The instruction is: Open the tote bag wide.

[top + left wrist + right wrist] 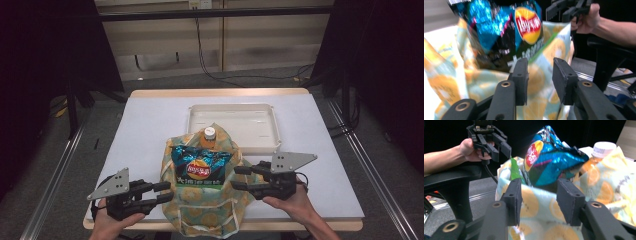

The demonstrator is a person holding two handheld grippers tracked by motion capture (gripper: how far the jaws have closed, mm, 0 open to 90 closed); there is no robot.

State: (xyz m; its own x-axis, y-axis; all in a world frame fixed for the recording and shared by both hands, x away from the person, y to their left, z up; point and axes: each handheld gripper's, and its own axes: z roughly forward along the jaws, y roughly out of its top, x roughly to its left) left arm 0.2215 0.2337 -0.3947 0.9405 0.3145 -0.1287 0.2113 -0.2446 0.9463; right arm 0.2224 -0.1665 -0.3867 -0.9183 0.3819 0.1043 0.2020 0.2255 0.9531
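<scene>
high view puts the left gripper [165,192] at the lower left and the right gripper [239,177] at the lower right of centre, both released, jaws parted with nothing pinched, one on either side of the cloth bag [205,205] that stands at the table's [145,130] near edge. in the left gripper view the orange-print cloth [536,80] lies beyond the open pads rather than between them. the chip bag [199,165] sticks out of the mouth in the middle of the frame, and an orange bottle [209,136] with a white cap stands just behind it; the white tray [270,127] sits beyond, upper centre. judged as the letting-go after packing: the person should draw both grippers straight outward, clear of the cloth, so no jaw snags the rim and tips the load.
</scene>
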